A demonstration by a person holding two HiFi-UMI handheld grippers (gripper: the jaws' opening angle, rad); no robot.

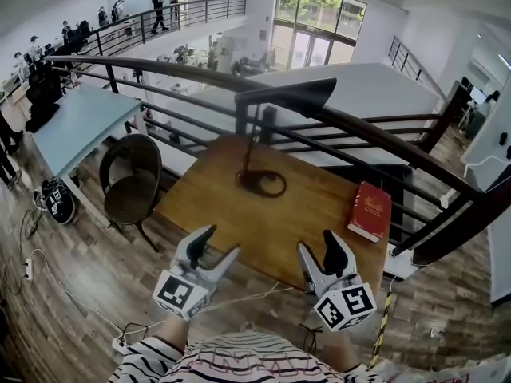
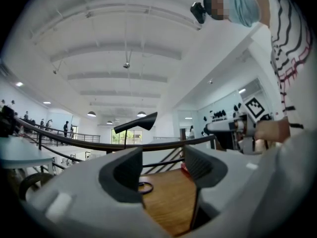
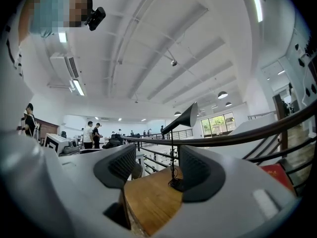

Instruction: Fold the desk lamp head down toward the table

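Observation:
A black desk lamp stands on the wooden table (image 1: 207,198), with its ring base (image 1: 262,182) towards the far side. Its thin stem rises to a long cone-shaped head (image 1: 291,96) that lies about level, high above the tabletop. My left gripper (image 1: 221,242) and right gripper (image 1: 318,243) hover side by side over the table's near edge, well short of the lamp. Both are open with nothing between the jaws. The left gripper view has the lamp head (image 2: 136,124) and base (image 2: 145,187) beyond the left gripper (image 2: 163,170). In the right gripper view the head (image 3: 182,119) and base (image 3: 176,184) show past the right gripper (image 3: 157,170).
A red book (image 1: 370,211) lies at the table's right edge. A dark railing (image 1: 375,138) runs just behind the table. A brown chair (image 1: 132,178) stands to the left, and a white cable (image 1: 239,298) trails across the floor by the near edge.

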